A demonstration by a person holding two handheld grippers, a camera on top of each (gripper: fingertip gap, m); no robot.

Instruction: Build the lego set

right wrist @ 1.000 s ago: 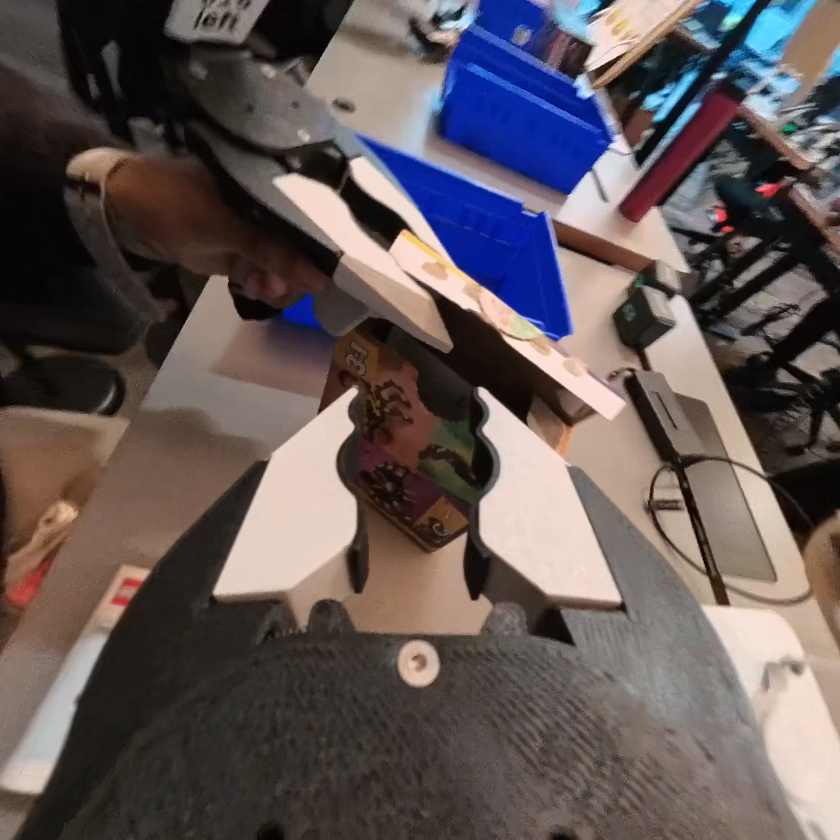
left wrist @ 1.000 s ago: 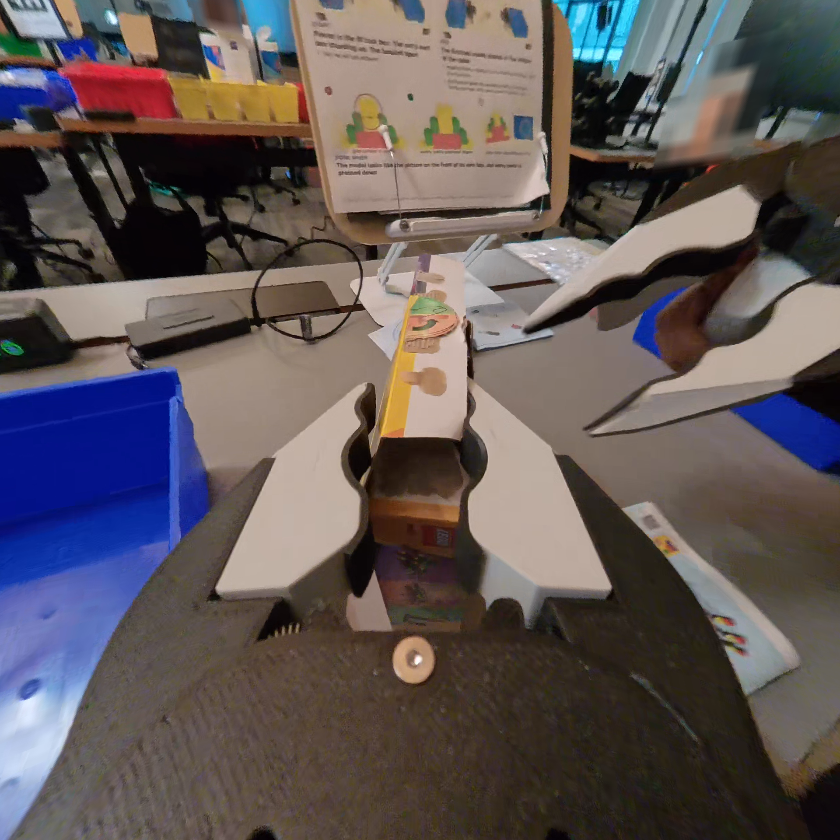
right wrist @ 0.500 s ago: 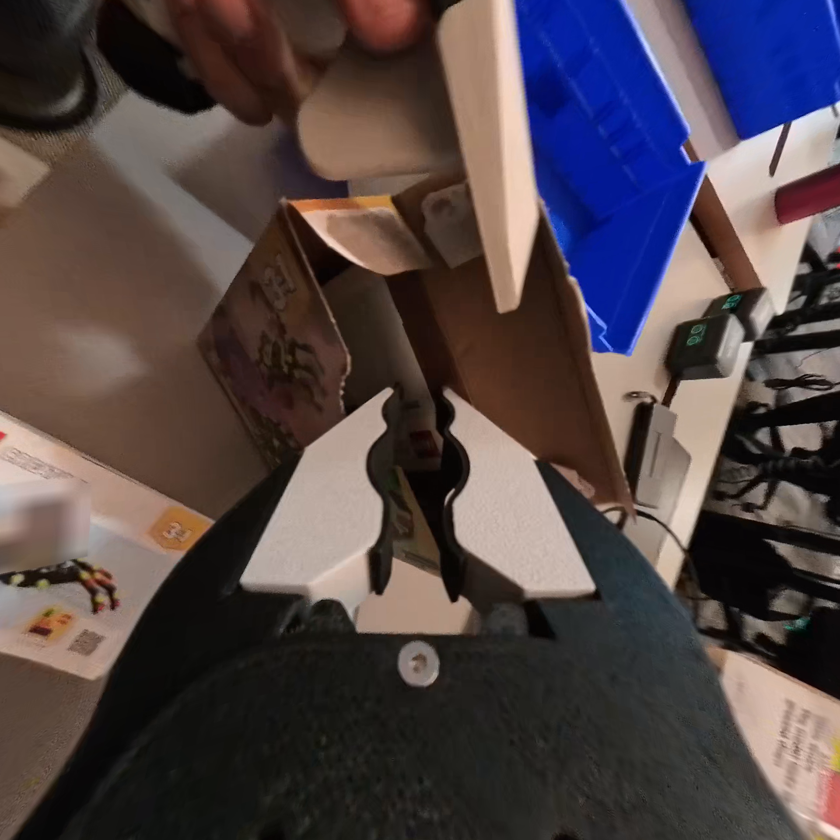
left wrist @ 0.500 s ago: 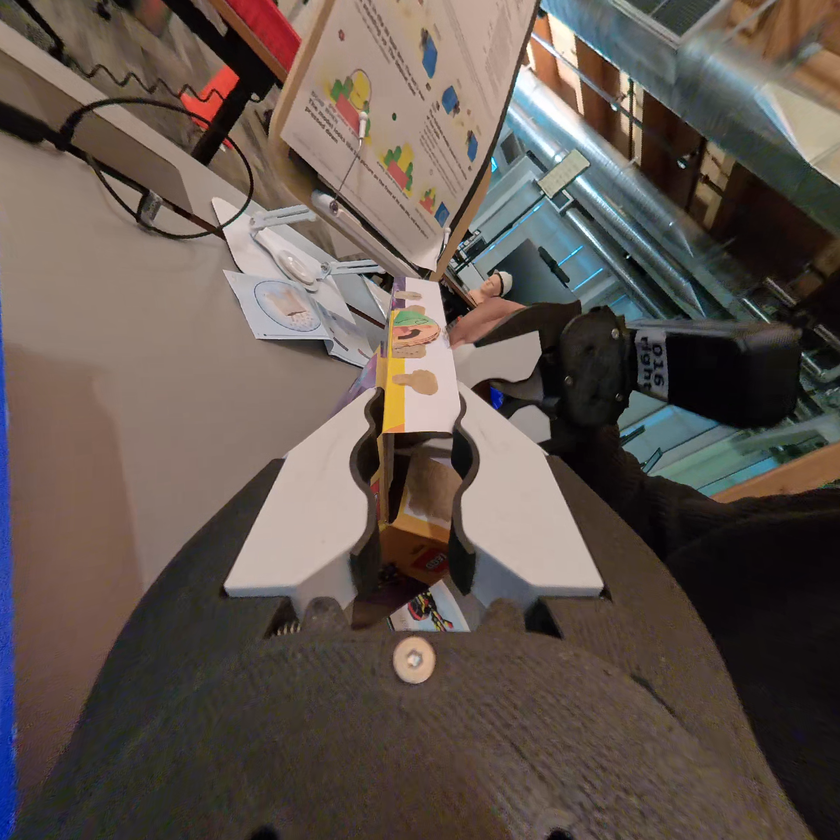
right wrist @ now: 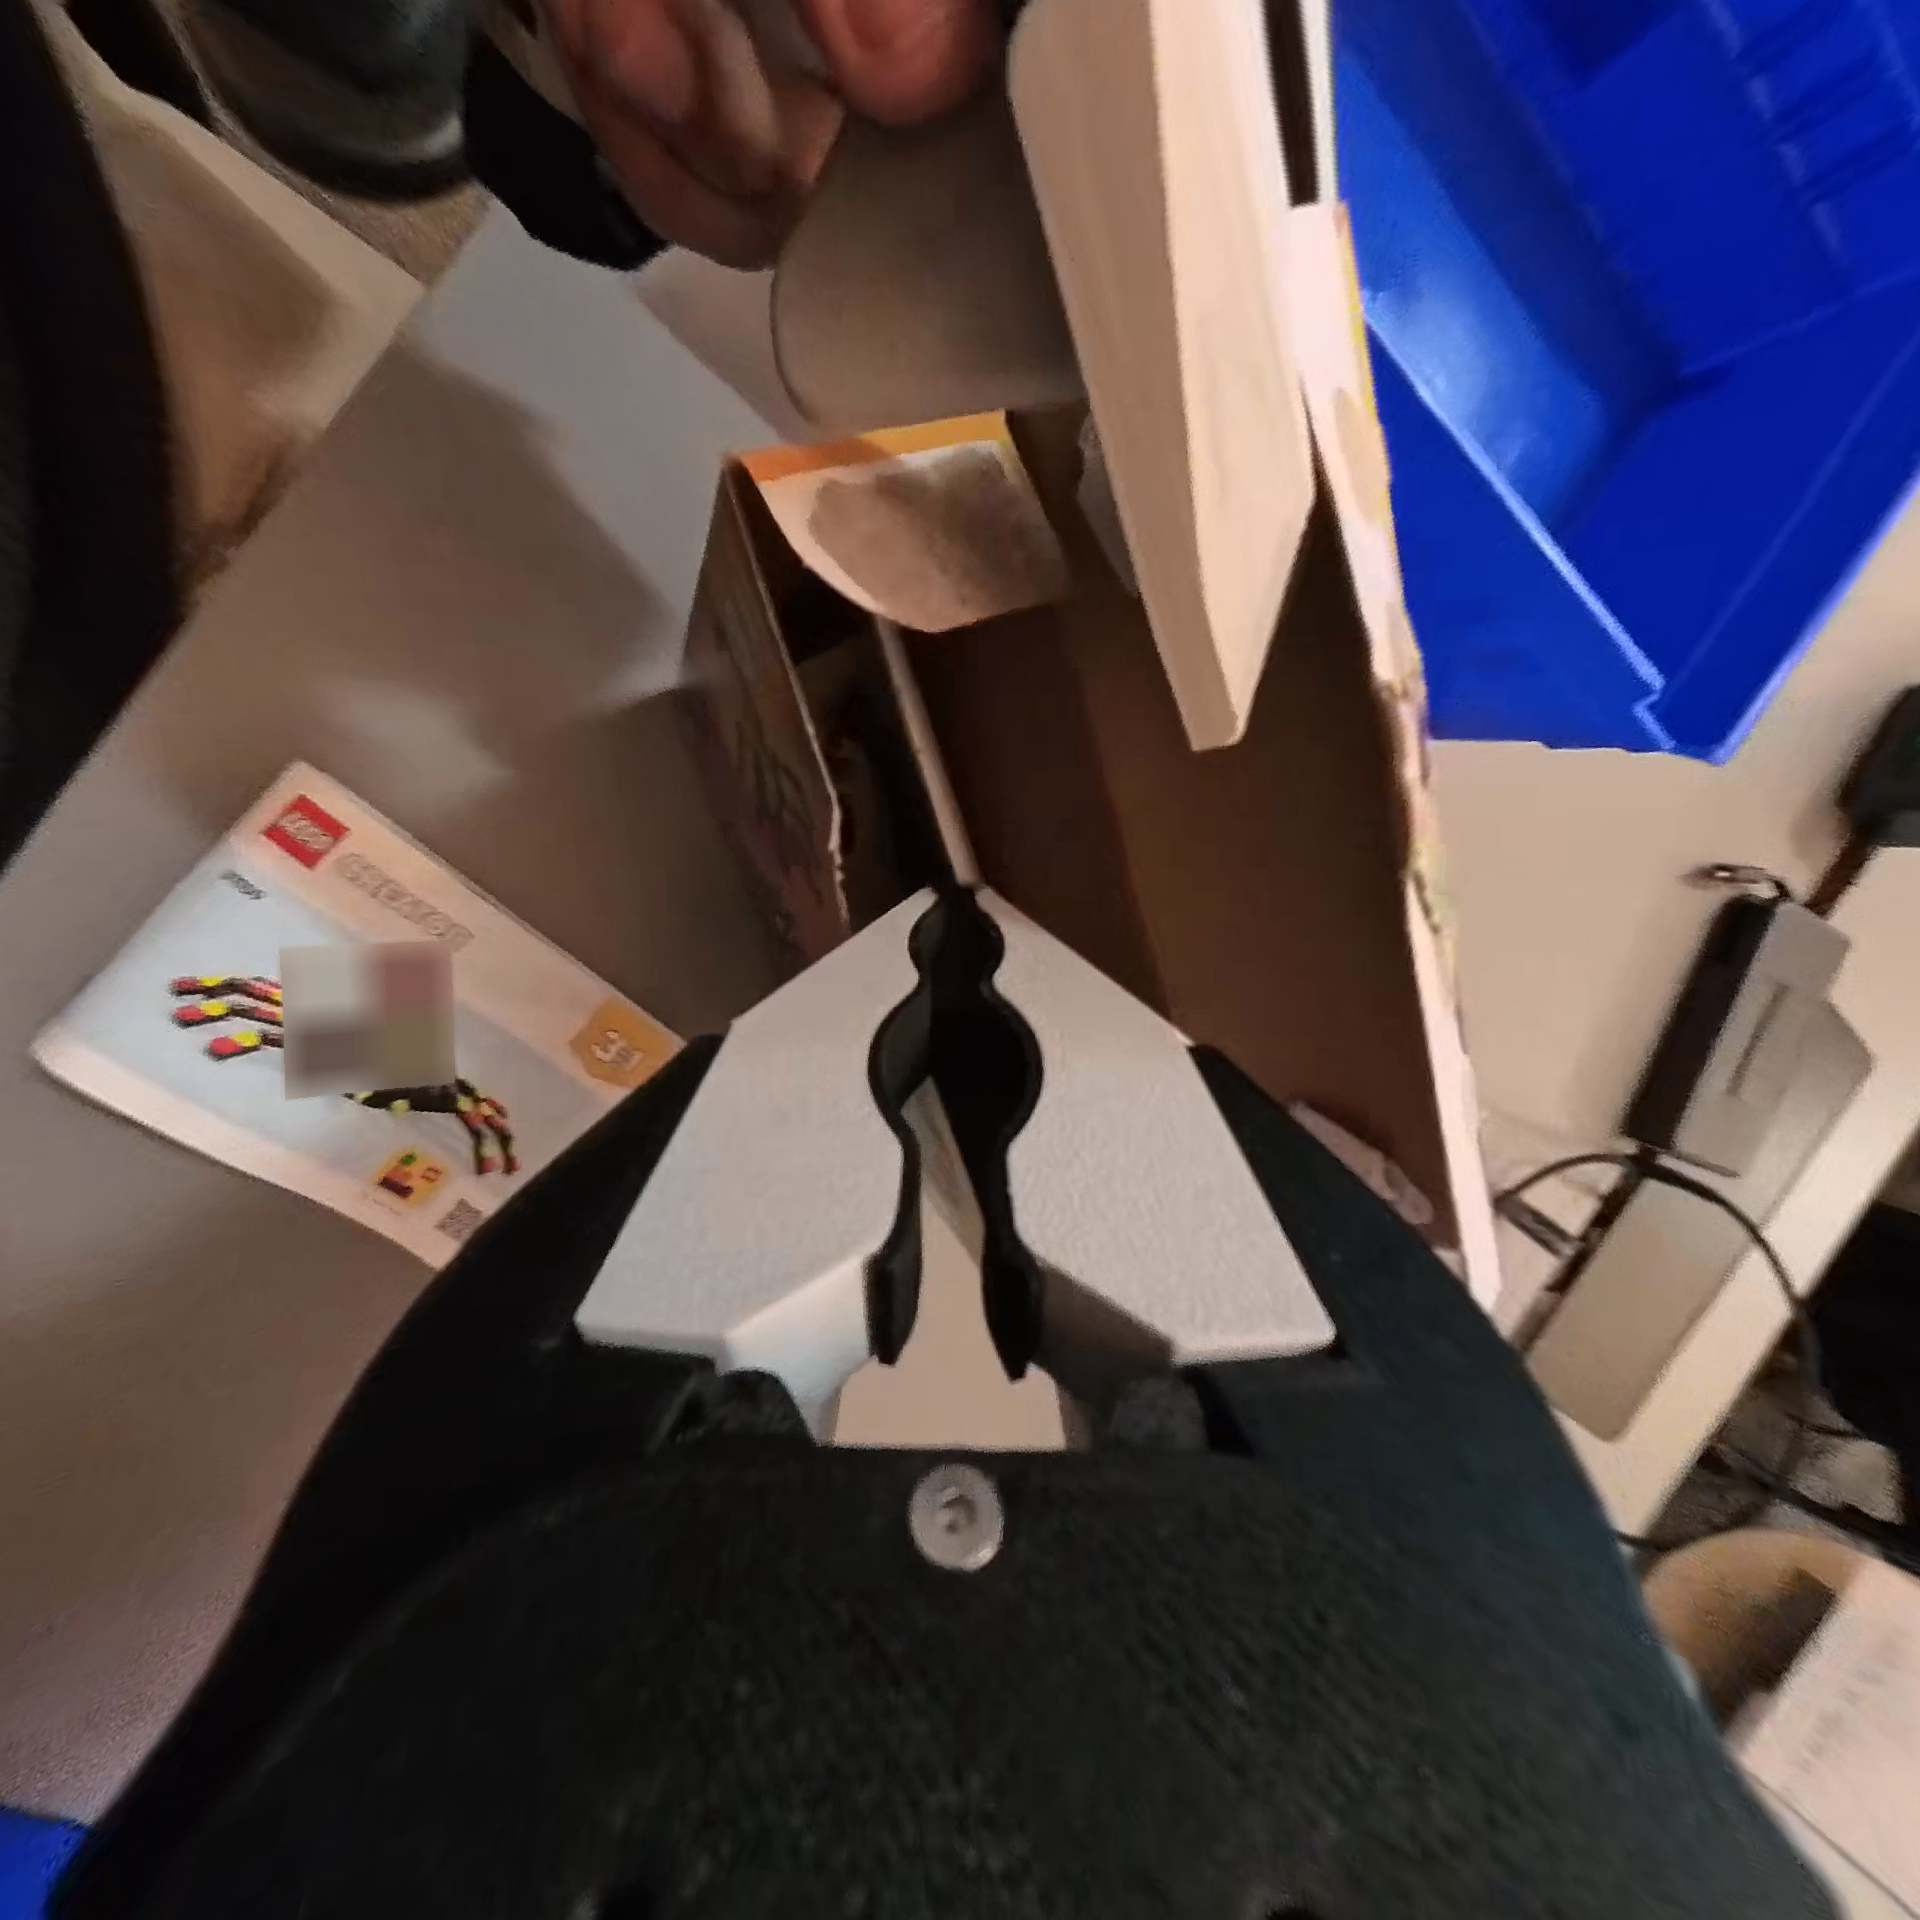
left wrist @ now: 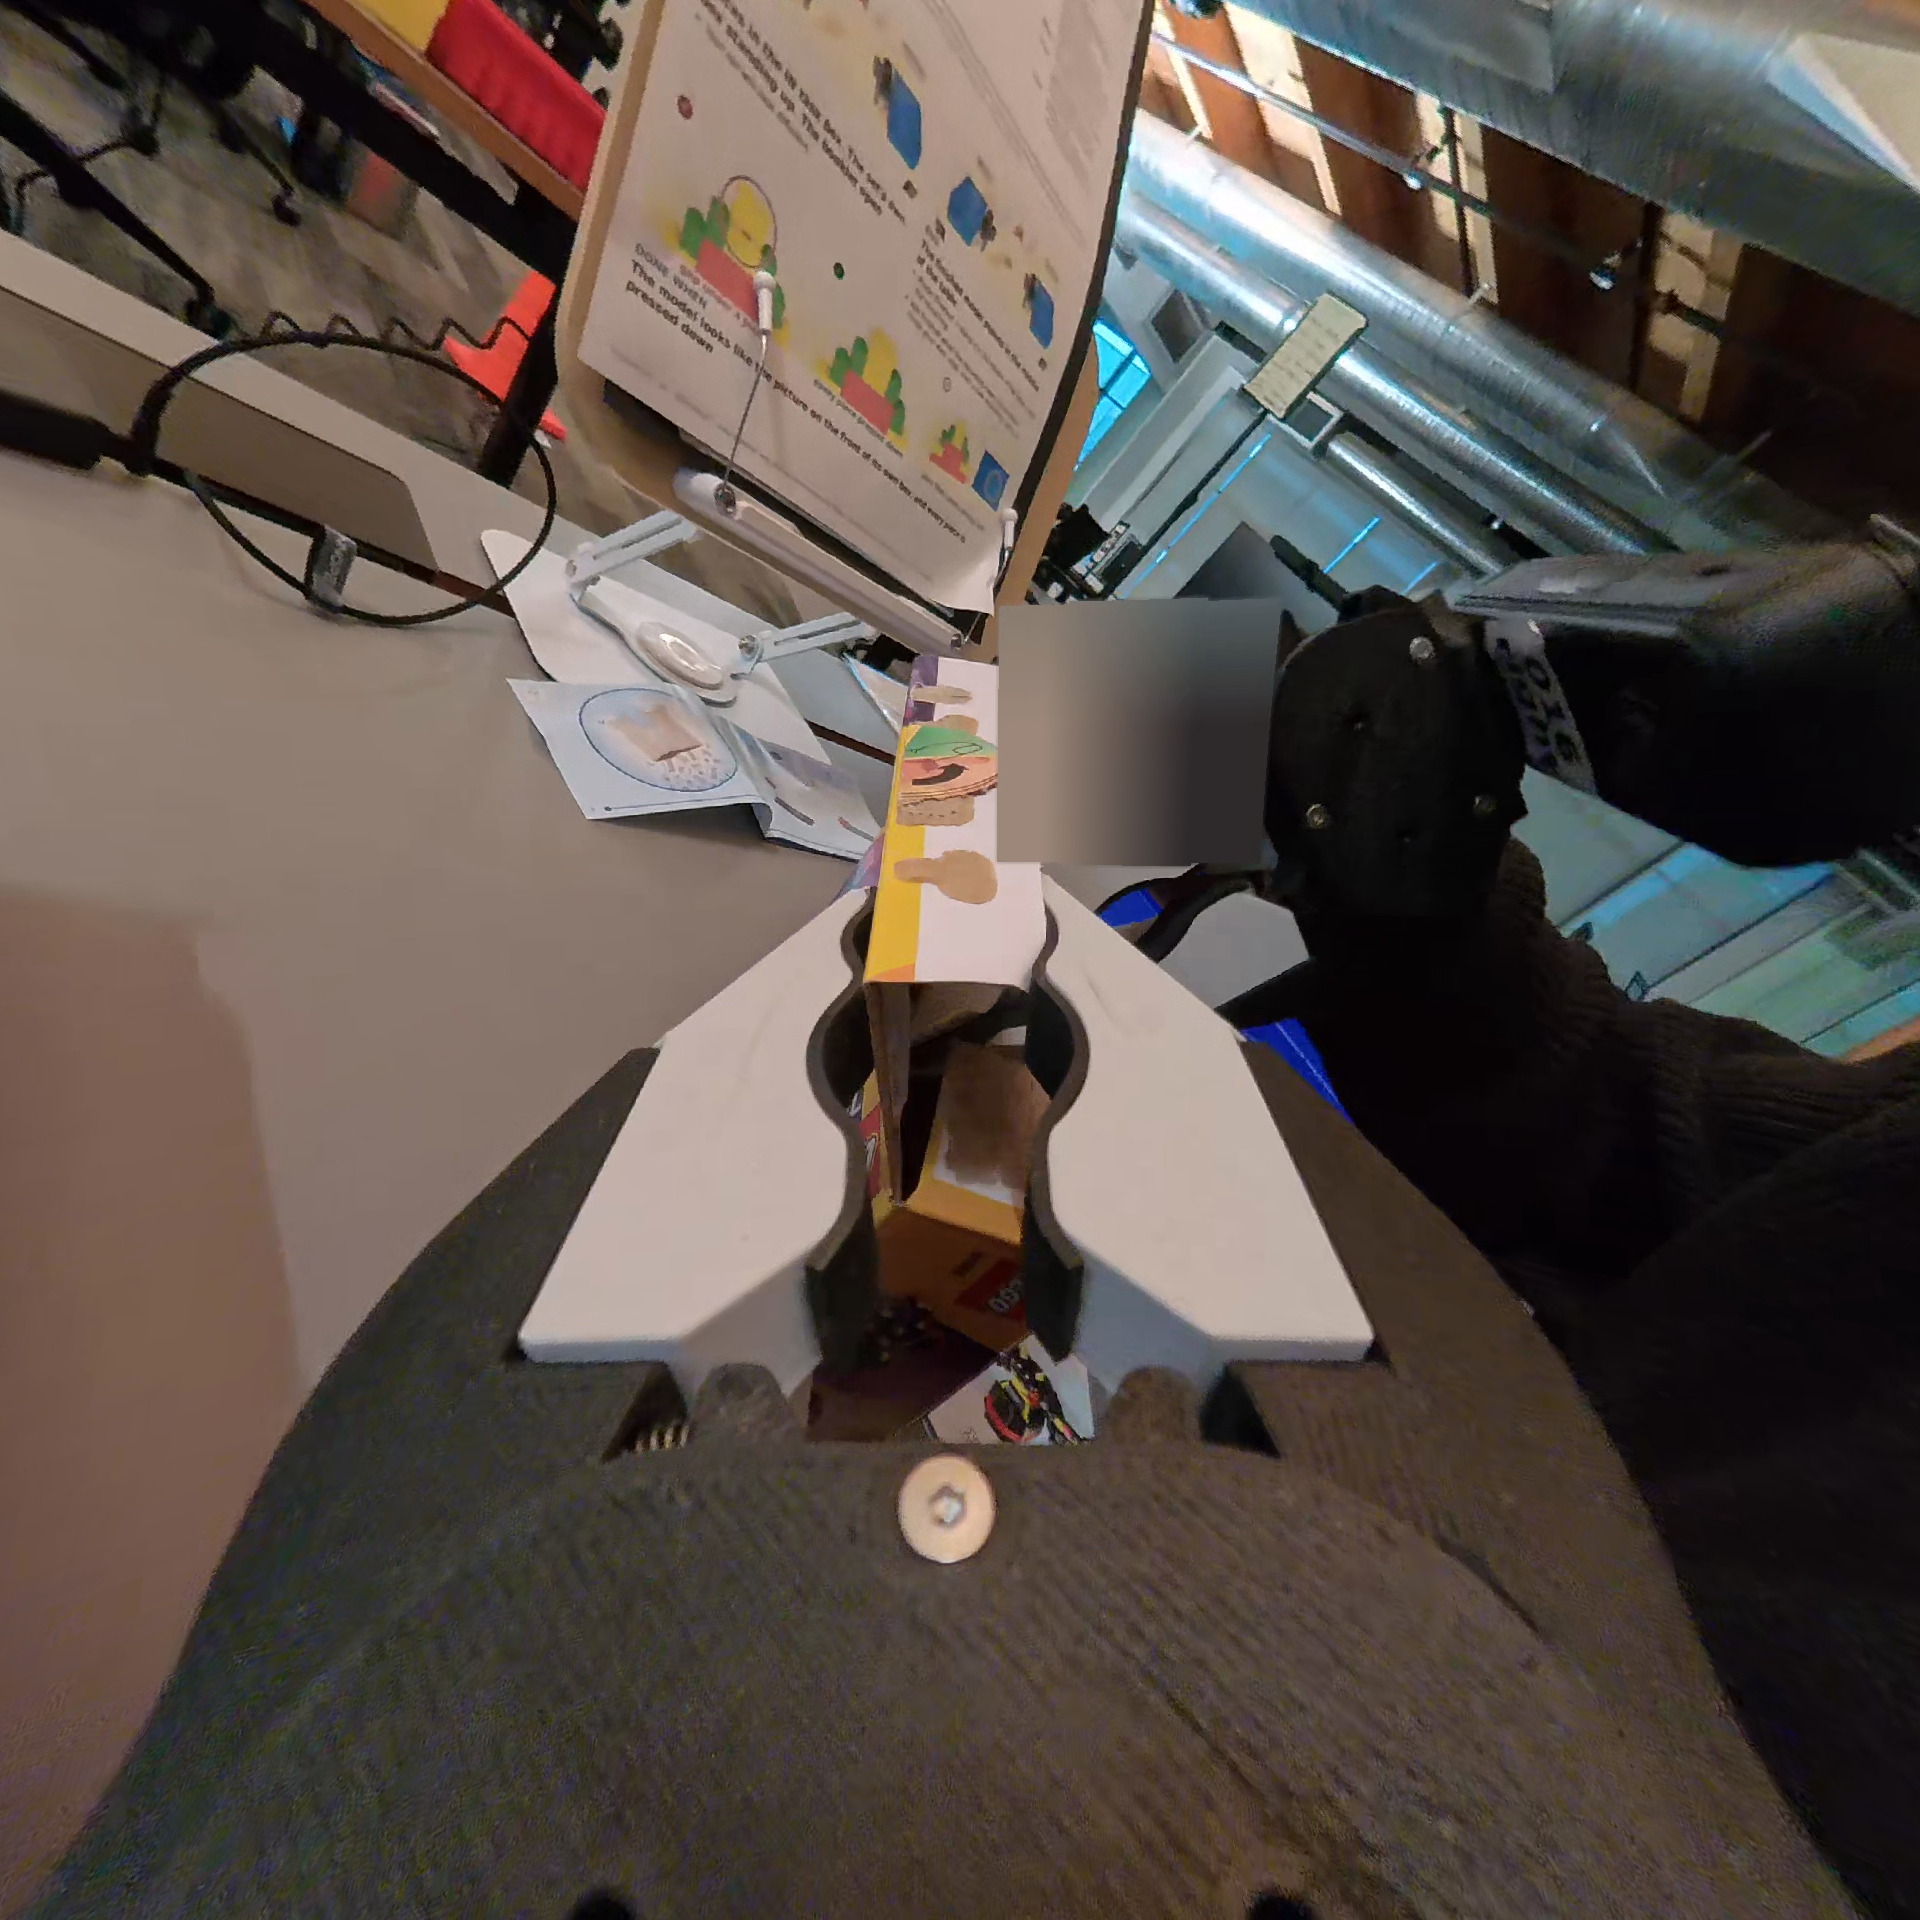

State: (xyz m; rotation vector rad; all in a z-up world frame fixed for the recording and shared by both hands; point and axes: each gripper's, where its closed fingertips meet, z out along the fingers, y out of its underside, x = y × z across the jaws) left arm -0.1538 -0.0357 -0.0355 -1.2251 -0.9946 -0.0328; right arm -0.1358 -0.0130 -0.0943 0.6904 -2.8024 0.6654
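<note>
While the box [right wrist: 1122, 831] is held up over the grey table [left wrist: 312, 831], its end is torn open and you can see the brown inside. The left gripper [left wrist: 951, 935] has the long white and yellow lid flap [left wrist: 951, 904] between its fingers, and they press on both sides of it. The rest of the box hangs lower down between those fingers. The right gripper [right wrist: 961, 914] is at the open mouth of the box. Its fingers are almost together and nip a thin white sheet [right wrist: 935, 790] that sticks out of the box. I cannot tell what the sheet is. A small flap [right wrist: 925, 540] folds over the far end of the opening.

A booklet [right wrist: 343, 1029] lies flat on the table just left of the box. A blue bin [right wrist: 1662, 416] sits on the other side. In the left wrist view, a folded leaflet [left wrist: 686, 758] lies farther back, in front of a stand that holds a sheet [left wrist: 852, 260] with pictures of bricks. A black cable [left wrist: 343, 478] loops on the table near it. A dark sleeve [left wrist: 1558, 1143] shows behind the right gripper.
</note>
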